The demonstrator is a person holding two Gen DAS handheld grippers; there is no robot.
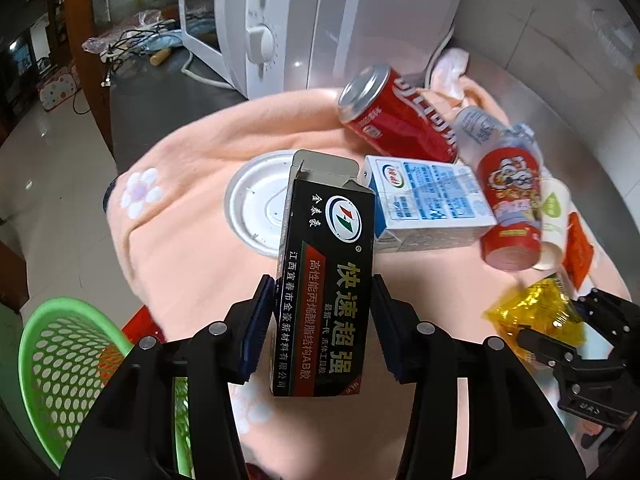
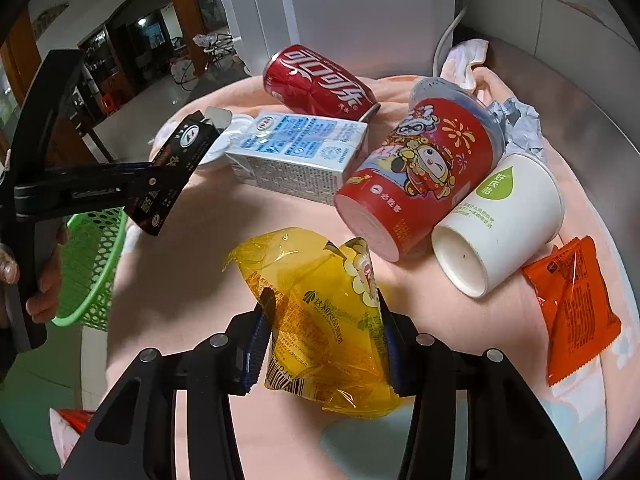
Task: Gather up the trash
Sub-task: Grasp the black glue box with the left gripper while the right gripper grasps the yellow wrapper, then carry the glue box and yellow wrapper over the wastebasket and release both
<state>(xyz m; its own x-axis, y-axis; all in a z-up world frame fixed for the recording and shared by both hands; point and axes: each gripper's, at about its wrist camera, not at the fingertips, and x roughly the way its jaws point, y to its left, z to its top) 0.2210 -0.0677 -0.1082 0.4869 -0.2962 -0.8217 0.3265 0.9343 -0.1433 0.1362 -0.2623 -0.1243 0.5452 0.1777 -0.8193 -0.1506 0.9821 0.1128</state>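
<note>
left tool (image 1: 322, 312) clamps the black box (image 1: 326, 264), lifted toward the green basket (image 1: 60, 376) lower left — right tool (image 2: 326, 336) pinches the yellow wrapper (image 2: 320, 304) for binning.

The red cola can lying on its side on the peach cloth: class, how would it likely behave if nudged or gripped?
The red cola can lies on its side, so a nudge would probably roll it, though the soft peach cloth may slow it. Its smooth, shiny wall looks slippery. Thin metal would likely dent under a hard squeeze.
</note>
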